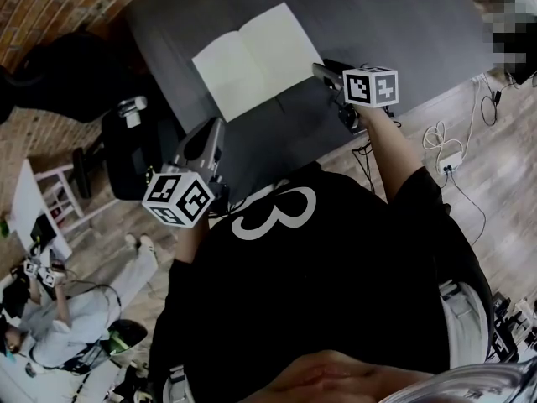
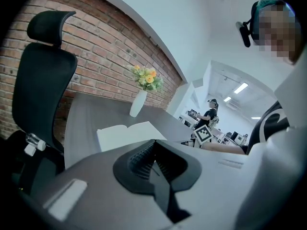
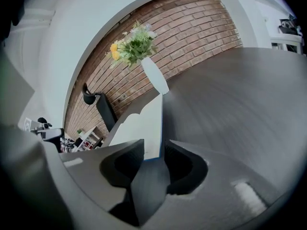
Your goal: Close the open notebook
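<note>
Right gripper (image 3: 154, 143) has its jaws partly spread and straddles the near right corner of the notebook (image 3: 144, 121). The white page runs up to the left jaw. The blue-trimmed edge stands just inside the right jaw, and a thin strip of table (image 3: 230, 95) shows between that edge and the jaw, so no squeeze can be made out. The notebook lies open and flat on the table, its pages blank, stretching ahead of these jaws. Farther along the same line stands a white vase (image 3: 154, 75) holding flowers (image 3: 132, 47), and behind it is a brick wall (image 3: 192, 28). In the head view this gripper's tips sit at the book's right edge.

Left gripper (image 2: 153, 141) has its jaws pressed together with nothing between them. It hangs by the table's near edge, apart from the notebook, which lies ahead of it and slightly to its left on the tabletop. The vase is farther ahead, past the book. A black chair (image 2: 43, 75) stands to this gripper's left, against the wall.
</note>
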`<state>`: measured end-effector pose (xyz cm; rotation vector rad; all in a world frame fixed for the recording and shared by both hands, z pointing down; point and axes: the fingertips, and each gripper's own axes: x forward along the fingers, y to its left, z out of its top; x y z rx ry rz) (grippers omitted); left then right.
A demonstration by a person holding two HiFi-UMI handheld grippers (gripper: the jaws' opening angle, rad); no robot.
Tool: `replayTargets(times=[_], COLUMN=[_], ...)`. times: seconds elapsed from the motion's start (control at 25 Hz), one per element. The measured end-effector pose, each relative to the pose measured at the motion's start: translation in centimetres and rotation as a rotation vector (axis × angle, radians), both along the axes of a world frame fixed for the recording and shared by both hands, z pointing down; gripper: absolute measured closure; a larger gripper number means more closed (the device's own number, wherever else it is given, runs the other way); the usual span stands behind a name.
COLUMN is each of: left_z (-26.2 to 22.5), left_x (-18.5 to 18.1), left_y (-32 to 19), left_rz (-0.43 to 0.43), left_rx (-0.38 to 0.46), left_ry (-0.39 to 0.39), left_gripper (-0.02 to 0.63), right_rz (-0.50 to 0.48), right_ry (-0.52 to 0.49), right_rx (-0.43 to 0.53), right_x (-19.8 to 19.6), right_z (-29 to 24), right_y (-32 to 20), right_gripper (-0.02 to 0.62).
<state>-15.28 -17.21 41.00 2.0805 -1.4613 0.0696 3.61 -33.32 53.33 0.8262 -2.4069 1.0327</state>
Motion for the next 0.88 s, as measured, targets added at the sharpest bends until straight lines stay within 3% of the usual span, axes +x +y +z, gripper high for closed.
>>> replayTargets(times=[0.12,0.88], left_z=[0.1,-0.6], left_x=[0.1,-1.8], left_y=[0.1,2.2], left_rz=[0.001,-0.023], left_rx=[-0.010,0.017], left_ry=[-0.006,-0.012], left_gripper=[0.594,0.594], right_rz=[0.010,-0.017], right_ry=[-0.001,0.009], right_rx=[0.002,0.152], right_x=[0.2,-1.3], right_z=[0.0,-4.4], right_y=[-0.1,1.6], right_gripper=[0.510,0.542])
